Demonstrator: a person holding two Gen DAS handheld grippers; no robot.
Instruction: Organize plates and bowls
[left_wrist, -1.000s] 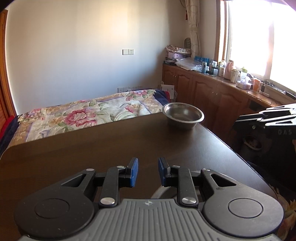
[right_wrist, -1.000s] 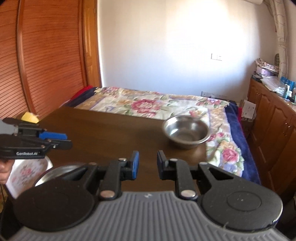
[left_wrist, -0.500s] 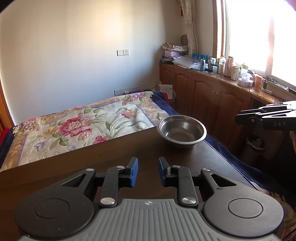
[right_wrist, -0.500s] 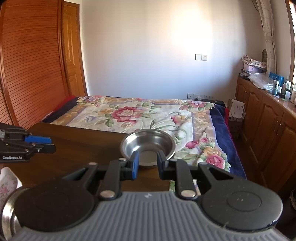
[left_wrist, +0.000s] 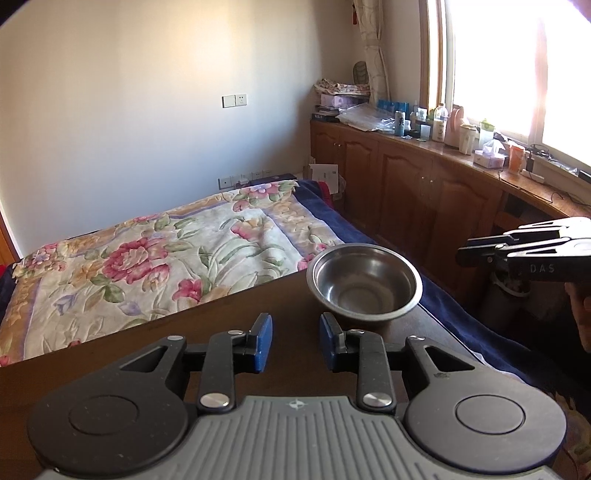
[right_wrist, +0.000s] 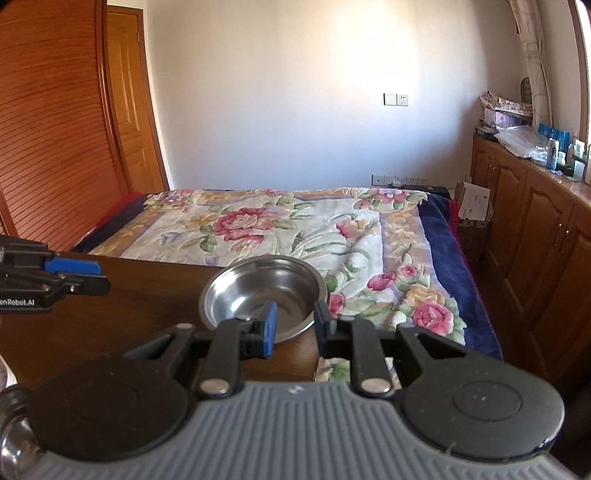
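Note:
A steel bowl (left_wrist: 365, 284) stands upright on the far right corner of the dark wooden table (left_wrist: 110, 369); it also shows in the right wrist view (right_wrist: 258, 295). My left gripper (left_wrist: 295, 343) is open and empty, just short of the bowl. My right gripper (right_wrist: 293, 326) is open, and its fingers stand over the bowl's near rim; I cannot tell whether they touch it. Each gripper shows in the other's view, the right one (left_wrist: 524, 254) to the bowl's right and the left one (right_wrist: 55, 277) to its left. Another steel piece (right_wrist: 14, 435) shows at the lower left edge.
A bed with a floral cover (right_wrist: 295, 229) lies beyond the table's far edge. Wooden cabinets (left_wrist: 424, 192) with bottles and boxes on top run along the right wall under the window. A slatted wooden door (right_wrist: 48, 129) stands at the left.
Both grippers have moved forward to the steel bowl. The right one has come over its near rim. Both have stayed open.

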